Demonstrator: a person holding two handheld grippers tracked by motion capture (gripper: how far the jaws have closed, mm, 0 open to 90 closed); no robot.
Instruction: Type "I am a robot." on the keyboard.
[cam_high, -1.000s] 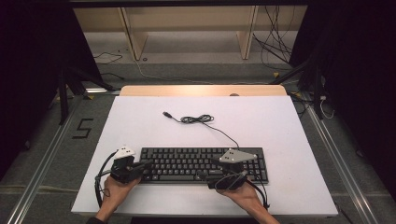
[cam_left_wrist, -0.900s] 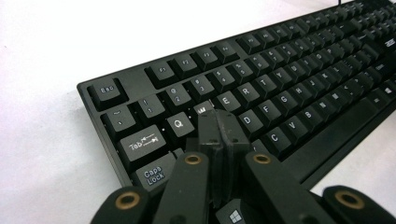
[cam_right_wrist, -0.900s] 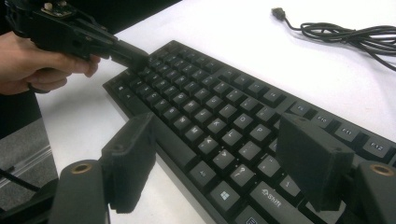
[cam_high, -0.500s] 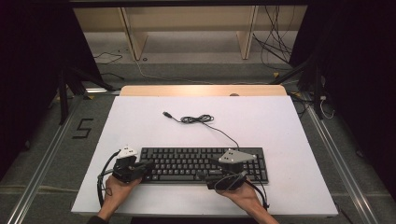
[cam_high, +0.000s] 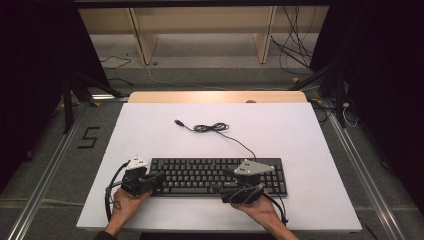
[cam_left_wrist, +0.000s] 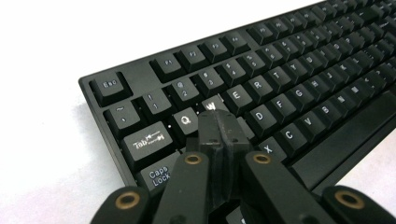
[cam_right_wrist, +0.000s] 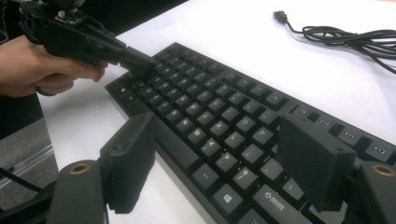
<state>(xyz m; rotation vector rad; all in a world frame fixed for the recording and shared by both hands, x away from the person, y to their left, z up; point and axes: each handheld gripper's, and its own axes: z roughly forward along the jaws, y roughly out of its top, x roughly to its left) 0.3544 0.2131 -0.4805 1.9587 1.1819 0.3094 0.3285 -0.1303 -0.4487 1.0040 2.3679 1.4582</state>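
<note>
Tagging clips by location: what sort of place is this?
Likely a lab recording bench rather than an office: a white table holding just a keyboard with its cable unplugged, metal rails on the floor, and loose wires behind.

The high view looks forward and down from above the person's side, taking in the whole table (cam_high: 300, 130) from well off. The left gripper view rides low on the left gripper (cam_left_wrist: 219, 135), close over the keyboard (cam_left_wrist: 299, 93), looking along its closed jaws at the keys just ahead. The right gripper view sits close behind the right gripper (cam_right_wrist: 219, 158), facing across the keyboard (cam_right_wrist: 210, 102) toward the left gripper (cam_right_wrist: 140, 63) beyond. All three views share the keyboard (cam_high: 215, 175).
</note>
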